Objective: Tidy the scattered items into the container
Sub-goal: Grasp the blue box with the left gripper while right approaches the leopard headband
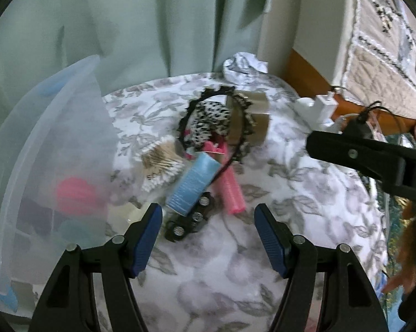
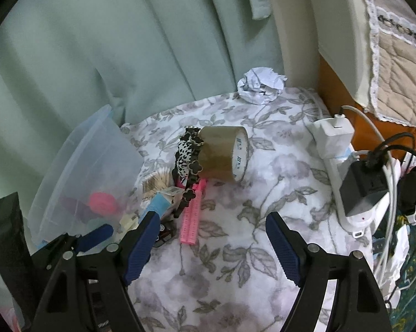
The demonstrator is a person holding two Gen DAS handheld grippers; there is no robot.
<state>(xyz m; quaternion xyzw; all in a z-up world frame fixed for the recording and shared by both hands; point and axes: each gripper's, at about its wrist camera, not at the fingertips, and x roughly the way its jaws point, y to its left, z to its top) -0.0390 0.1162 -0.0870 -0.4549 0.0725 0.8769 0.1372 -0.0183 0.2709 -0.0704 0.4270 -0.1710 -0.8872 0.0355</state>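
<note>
A translucent plastic container (image 1: 55, 149) stands at the left, with pink and dark items inside; it also shows in the right wrist view (image 2: 91, 166). Scattered on the floral cloth are a light-blue box (image 1: 192, 184), a pink hair roller (image 1: 231, 185), a pack of cotton swabs (image 1: 159, 163), a black toy car (image 1: 191, 218), a black headband (image 1: 208, 116) with leopard fabric, and a brown tape roll (image 2: 224, 152). My left gripper (image 1: 208, 238) is open and empty, just short of the car and box. My right gripper (image 2: 212, 244) is open and empty near the roller (image 2: 192, 215).
A crumpled paper ball (image 2: 260, 84) lies at the back by the green curtain. A white power strip (image 2: 354, 193) with chargers and cables lies at the right. A wooden bed frame (image 2: 338, 91) with quilt is behind it.
</note>
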